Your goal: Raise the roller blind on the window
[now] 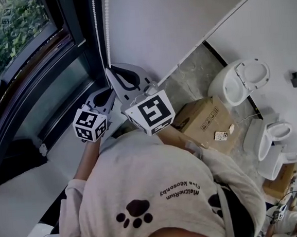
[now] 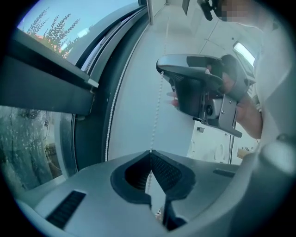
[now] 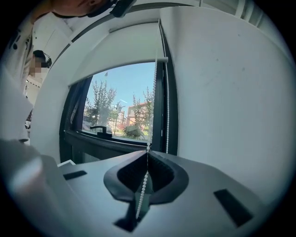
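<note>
A white bead chain (image 1: 96, 22) hangs in two strands beside the dark-framed window (image 1: 11, 29). My left gripper (image 1: 104, 96) is shut on one strand, which runs up from its tips (image 2: 150, 152) as a thin bead chain (image 2: 157, 111). My right gripper (image 1: 109, 71) sits just above it, shut on the same bead chain (image 3: 154, 102) at its tips (image 3: 148, 150); beads trail down between its pads. In the left gripper view the right gripper (image 2: 159, 73) shows higher on the chain. The second strand (image 3: 167, 106) hangs free. A white blind (image 3: 115, 51) covers the window's top.
A white wall (image 1: 181, 19) stands right of the chain. On the floor lie a cardboard box (image 1: 205, 120) and white toilets (image 1: 241, 81), (image 1: 274, 133). A white sill (image 1: 21, 199) runs below the window. A window handle (image 3: 99, 129) sits on the frame.
</note>
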The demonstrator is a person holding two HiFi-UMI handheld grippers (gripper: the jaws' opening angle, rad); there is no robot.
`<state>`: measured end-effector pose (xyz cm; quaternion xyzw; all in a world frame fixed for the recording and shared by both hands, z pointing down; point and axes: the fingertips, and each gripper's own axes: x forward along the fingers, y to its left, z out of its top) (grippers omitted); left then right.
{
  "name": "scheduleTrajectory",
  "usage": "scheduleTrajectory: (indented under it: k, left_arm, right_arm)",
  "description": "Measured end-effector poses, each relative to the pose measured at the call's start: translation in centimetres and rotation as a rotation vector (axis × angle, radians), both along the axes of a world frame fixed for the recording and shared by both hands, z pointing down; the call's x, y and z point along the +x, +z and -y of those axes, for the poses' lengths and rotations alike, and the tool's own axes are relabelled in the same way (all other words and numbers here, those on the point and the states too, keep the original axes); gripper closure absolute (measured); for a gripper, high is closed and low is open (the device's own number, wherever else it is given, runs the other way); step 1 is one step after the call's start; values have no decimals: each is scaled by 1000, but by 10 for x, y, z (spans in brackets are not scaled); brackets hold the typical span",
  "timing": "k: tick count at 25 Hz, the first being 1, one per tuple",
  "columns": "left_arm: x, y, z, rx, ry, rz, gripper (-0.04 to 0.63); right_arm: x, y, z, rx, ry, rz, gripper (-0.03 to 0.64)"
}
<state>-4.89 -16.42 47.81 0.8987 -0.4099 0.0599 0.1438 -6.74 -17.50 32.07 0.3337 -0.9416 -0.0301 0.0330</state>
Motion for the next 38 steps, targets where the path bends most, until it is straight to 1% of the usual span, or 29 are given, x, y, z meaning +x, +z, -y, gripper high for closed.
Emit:
scheduleTrajectory:
  k: [5, 9, 14, 16, 19, 22, 24, 25, 26, 27, 29, 31, 34, 38]
  left_arm:
    - [3, 26, -7, -38, 4, 10, 583]
    - [5, 51, -11, -85, 7, 23, 583]
    - [5, 78, -20, -141, 7, 61, 583]
    - [4, 83, -21, -145, -5, 55, 583]
    - [2, 85, -19, -131, -29, 45, 581]
    - [1, 83, -19, -122, -13, 30, 581]
    - [-1, 75, -21, -110, -7, 2, 577]
    - [-2, 68, -21, -96, -10, -13, 550]
    - [-3, 59, -22, -79, -12, -29, 477]
    - [-4, 48, -23, -62, -14, -44, 445]
    - [-7, 25, -26, -33, -14, -68, 454]
    - [-12, 3, -27, -22, -9, -84, 529]
    - [-21, -34, -27, 21, -16, -96, 531]
    - [-27, -90, -22, 128, -26, -88, 531]
  right_arm:
    - [2, 28, -2, -44, 5, -15, 607]
    - [4, 52, -2, -81, 6, -39, 607]
    - [4, 80, -6, -114, 1, -73, 607]
    - [4, 85, -6, -113, 1, -74, 607]
    - [3, 89, -5, -124, -5, -73, 607]
    - [3, 89, -4, -128, -6, -71, 607]
    - [4, 89, -2, -129, -4, -67, 607]
    - [4, 89, -2, -129, -4, -66, 607]
    - [5, 89, -1, -128, -6, -66, 607]
    - [6, 88, -1, -126, -8, -66, 607]
    - [7, 88, -2, -125, -11, -64, 607]
    - [7, 88, -2, -122, -12, -62, 607]
    - [8, 87, 0, -116, -12, -56, 607]
    - [9, 87, 0, -115, -17, -53, 607]
